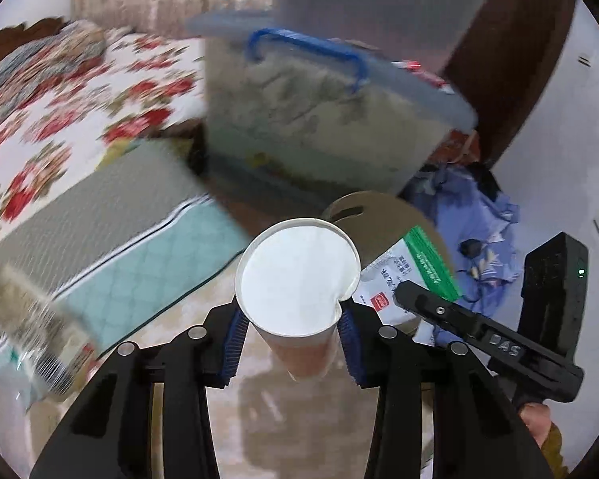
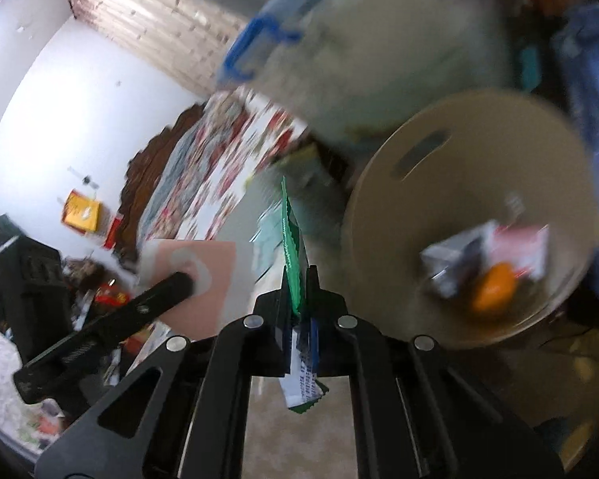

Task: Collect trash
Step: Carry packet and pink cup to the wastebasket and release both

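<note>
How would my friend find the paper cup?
Look below the big clear storage box with the blue handle. The left gripper pinches a paper cup there. It is the only round, white-inside thing, beside a flat green-and-white packet.

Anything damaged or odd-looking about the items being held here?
Yes: the paper cup in the left gripper has its rim dented inward on the right. The green-and-white wrapper pinched in the right gripper looks intact.

I read "DAS" in raised letters on the right tongs (image 1: 395,291). The green-and-white packet (image 1: 413,275) carries print and a red logo, too blurred to read.
</note>
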A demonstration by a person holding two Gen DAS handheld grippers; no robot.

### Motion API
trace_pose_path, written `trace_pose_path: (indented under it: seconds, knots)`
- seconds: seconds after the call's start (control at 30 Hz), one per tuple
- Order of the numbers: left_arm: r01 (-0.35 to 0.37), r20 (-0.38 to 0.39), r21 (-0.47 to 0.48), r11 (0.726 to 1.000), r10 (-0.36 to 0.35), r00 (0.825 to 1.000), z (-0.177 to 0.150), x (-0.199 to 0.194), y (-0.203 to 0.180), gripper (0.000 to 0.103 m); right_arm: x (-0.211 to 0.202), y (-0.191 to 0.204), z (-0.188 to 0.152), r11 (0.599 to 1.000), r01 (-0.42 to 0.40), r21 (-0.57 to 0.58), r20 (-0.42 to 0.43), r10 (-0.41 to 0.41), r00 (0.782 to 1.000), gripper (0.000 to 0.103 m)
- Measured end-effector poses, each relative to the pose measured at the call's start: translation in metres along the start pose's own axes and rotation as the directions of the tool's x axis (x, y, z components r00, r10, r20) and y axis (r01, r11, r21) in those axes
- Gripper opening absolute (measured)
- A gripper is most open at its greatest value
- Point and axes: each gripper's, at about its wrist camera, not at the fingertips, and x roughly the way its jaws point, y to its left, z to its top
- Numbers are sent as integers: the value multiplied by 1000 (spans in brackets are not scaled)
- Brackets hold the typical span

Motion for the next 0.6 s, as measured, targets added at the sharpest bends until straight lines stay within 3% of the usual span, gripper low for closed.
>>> trace_pose_path:
  seconds: [0.13, 0.2, 0.23, 0.3, 0.4, 0.6]
  knots:
    - [23, 19, 72, 997, -24, 1000, 22, 17, -43, 41, -18, -26, 24, 996, 84, 5, 78, -85, 993, 12]
    - [24, 24, 86, 996, -26, 999, 32, 31, -61, 66, -15, -42, 36, 994, 113, 7, 82, -113, 990, 19]
    - [8, 33, 96, 995, -11, 999, 36, 37, -68, 74, -11, -50, 42, 992, 125, 14, 68, -126, 990, 55]
    - [-10, 34, 119, 993, 6, 999, 38, 47, -79, 73, -9, -63, 46, 987, 144, 64, 71, -149, 986, 83]
    - [3, 30, 105, 995, -6, 1000, 33, 44, -78, 73, -14, -66, 48, 986, 157, 62, 102, -163, 981, 77]
    - [9, 64, 81, 997, -14, 998, -4, 3, -50, 73, -36, -53, 31, 990, 115, 82, 170, -128, 977, 76]
